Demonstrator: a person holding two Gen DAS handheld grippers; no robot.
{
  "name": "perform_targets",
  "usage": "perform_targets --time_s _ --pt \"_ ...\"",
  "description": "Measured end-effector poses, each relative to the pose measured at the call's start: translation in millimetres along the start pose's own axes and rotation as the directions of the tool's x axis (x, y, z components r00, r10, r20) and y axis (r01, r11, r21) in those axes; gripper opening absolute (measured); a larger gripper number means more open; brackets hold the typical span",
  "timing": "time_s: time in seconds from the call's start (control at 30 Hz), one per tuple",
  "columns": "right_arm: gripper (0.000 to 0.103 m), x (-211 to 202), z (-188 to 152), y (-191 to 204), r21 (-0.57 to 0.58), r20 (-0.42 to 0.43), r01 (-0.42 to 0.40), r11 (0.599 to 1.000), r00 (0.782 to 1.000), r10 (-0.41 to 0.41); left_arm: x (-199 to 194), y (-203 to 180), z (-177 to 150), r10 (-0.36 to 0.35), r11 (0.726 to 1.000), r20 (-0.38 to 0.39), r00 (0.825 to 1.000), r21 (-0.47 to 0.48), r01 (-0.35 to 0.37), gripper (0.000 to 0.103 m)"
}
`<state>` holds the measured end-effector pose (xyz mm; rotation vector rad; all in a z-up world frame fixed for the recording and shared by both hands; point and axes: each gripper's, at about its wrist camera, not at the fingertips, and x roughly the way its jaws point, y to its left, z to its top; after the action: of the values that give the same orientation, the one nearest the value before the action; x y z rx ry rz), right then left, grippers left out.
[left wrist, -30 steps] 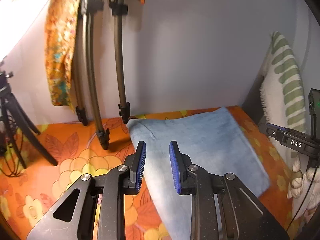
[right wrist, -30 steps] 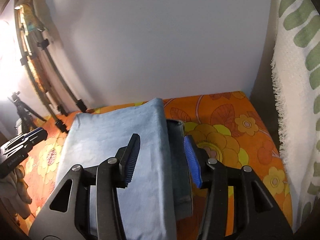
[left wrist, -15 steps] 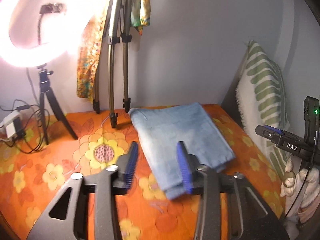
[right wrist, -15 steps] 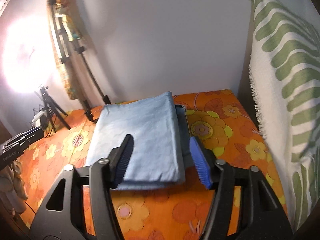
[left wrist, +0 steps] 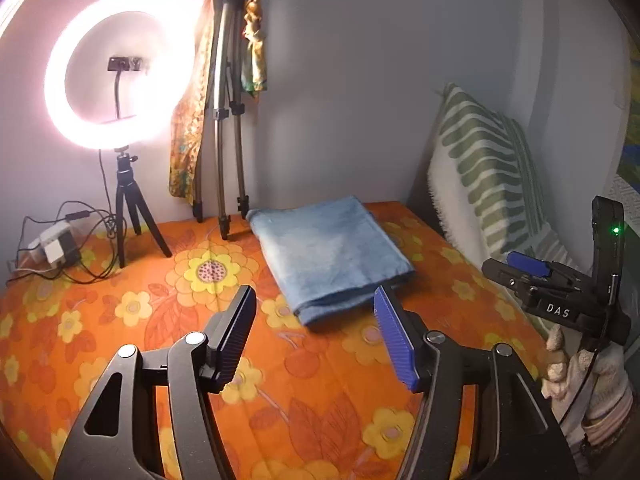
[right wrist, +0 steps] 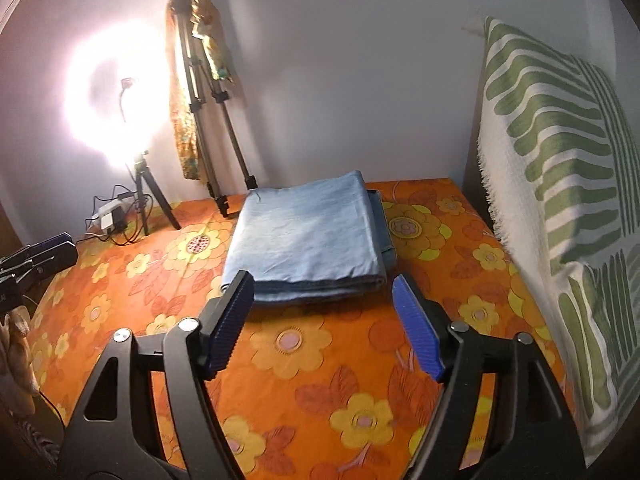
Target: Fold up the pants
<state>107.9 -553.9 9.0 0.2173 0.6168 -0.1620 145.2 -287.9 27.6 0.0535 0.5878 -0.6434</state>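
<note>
Near the wall at the far side of the bed (right wrist: 320, 360), the pants (right wrist: 308, 236) lie folded into a flat, light blue rectangle on the orange flowered sheet, with several layers stacked at the near edge and a darker strip showing along the side toward the pillow (right wrist: 560, 184). The fold looks finished, so the step in hand is, as I judge it, letting go and drawing back without disturbing the stack.

Short of the pants' near edge hangs the right tool (right wrist: 324, 324), its blue pads set wide apart with nothing between them; its jaws have just been opening. The left tool (left wrist: 316, 336) is likewise spread and empty, also just opened, and sits short of the pants' near corner. In the left view the right tool (left wrist: 560, 280) shows again beside the pillow, clear of the pants.

To do this well, both tools should keep clear of the near edge, since a pad catching a layer could drag the top fold open. If any tidying is wanted, the offset strip on the pillow side is the place, nudged in gently from the side.

On the far side of the pants from the pillow stand a tripod (left wrist: 224, 128) draped with patterned cloth, and a lit ring light (left wrist: 116, 68) on a small stand.
</note>
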Motion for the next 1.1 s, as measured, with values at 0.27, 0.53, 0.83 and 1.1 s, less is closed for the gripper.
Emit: perform_targets --time_s 0.27,0.53,0.83,1.1 --pt "0.087 -39.0 -34.5 17.6 0.000 0.034 0.034 0.999 0.999 -0.034 -26.1 -10.3 -33.7 -0.051 0.999 -0.001 0.999 -0.011 0.051 0.072" --pt "0.098 -50.5 -60.5 41.5 -0.030 0.047 0.093 0.995 0.995 -0.092 -25.5 -6.7 -66.1 -0.033 0.999 -0.007 0.999 -0.008 0.033 0.080" --pt "0.103 -43.3 -81.2 61.2 -0.081 0.072 0.146 0.986 0.988 -0.140 -15.8 -2.7 -87.6 -0.011 1.000 -0.072 0.997 0.022 0.013 0.080" --pt "0.103 -16.1 -95.3 51.1 -0.044 -0.005 0.128 0.991 0.992 -0.129 2.8 -6.8 -103.6 0.036 0.999 -0.137 0.990 0.004 -0.036 0.080"
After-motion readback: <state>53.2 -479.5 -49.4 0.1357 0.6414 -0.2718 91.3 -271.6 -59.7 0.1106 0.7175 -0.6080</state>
